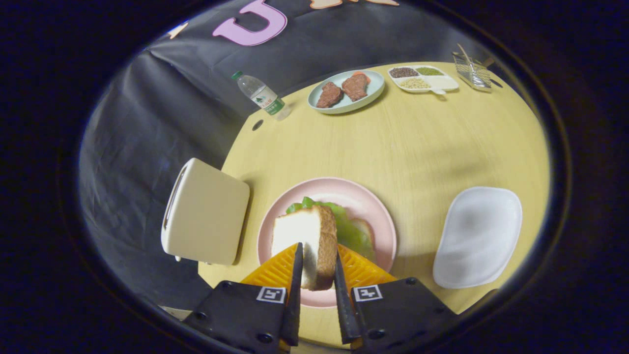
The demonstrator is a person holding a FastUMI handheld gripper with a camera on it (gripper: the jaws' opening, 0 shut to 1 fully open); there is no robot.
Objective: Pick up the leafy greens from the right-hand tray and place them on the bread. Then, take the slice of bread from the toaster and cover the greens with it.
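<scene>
My gripper (317,263) is shut on a slice of bread (307,241), held on edge between both fingers, crust to the right. It hangs over the pink plate (378,216). On that plate lie the leafy greens (351,231), spread over another slice of bread (366,227) whose edge peeks out beyond them. The cream toaster (206,216) stands just left of the plate at the table's edge. The white tray (479,236) to the right of the plate is bare.
At the far side of the round yellow table (417,142) sit a pale blue plate with two pieces of meat (346,91), a divided dish of beans (422,78), a metal rack (471,71) and a water bottle (260,96).
</scene>
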